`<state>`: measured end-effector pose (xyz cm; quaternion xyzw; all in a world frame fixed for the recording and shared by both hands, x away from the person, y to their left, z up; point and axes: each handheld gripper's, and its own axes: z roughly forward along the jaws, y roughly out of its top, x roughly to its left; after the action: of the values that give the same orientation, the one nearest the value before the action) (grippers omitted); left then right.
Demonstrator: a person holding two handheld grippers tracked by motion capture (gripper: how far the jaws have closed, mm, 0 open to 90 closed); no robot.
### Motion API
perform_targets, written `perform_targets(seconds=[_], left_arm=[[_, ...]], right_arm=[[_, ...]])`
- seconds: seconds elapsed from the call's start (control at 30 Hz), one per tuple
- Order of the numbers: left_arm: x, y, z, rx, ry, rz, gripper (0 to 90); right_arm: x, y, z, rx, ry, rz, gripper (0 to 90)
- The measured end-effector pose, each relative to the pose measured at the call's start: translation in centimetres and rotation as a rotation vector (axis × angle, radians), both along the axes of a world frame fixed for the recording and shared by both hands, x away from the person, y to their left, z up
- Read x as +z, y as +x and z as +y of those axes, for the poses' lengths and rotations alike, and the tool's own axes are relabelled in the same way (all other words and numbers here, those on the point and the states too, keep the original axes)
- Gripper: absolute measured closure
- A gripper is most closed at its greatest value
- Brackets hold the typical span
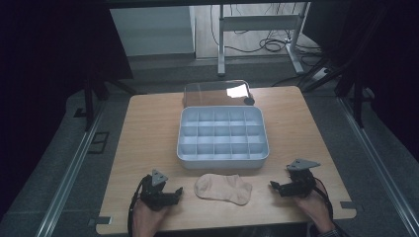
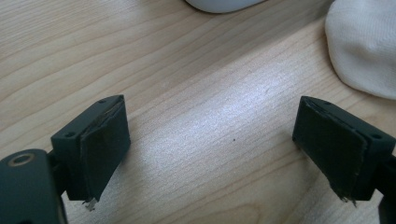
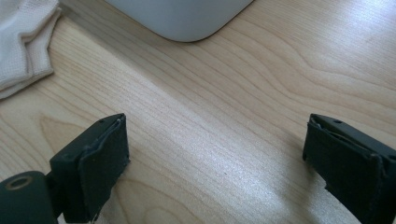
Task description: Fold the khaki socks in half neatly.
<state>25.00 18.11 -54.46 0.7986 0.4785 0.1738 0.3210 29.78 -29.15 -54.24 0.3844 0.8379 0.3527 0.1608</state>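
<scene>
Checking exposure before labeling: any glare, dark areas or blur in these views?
High view: glare on the clear lid, surroundings very dark, table evenly lit. Left gripper view: sheen on the wood between the jaws, sock slightly soft. Right gripper view: similar sheen, box corner sharp.

A: What do the tools look like?

B: The left gripper [image 1: 177,191] is black with a grey three-cornered plate on top and a dark cable trailing back; its pads [image 2: 103,149] are matte black with frayed edges and small screw holes.

A: And the other?

B: The right gripper [image 1: 272,184] matches: black, grey plate, cable. A patterned cuff [image 1: 335,232] shows at that wrist.
</scene>
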Motion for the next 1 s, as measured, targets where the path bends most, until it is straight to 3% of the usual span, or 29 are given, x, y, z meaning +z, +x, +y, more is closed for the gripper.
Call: perform_targets(seconds=[1.0], left_arm=[[0.02, -0.08, 0.0, 0.016, -0.006, -0.004, 13.2]], right_arm=[[0.0, 0.16, 0.21, 0.005, 0.002, -0.001, 7.6]])
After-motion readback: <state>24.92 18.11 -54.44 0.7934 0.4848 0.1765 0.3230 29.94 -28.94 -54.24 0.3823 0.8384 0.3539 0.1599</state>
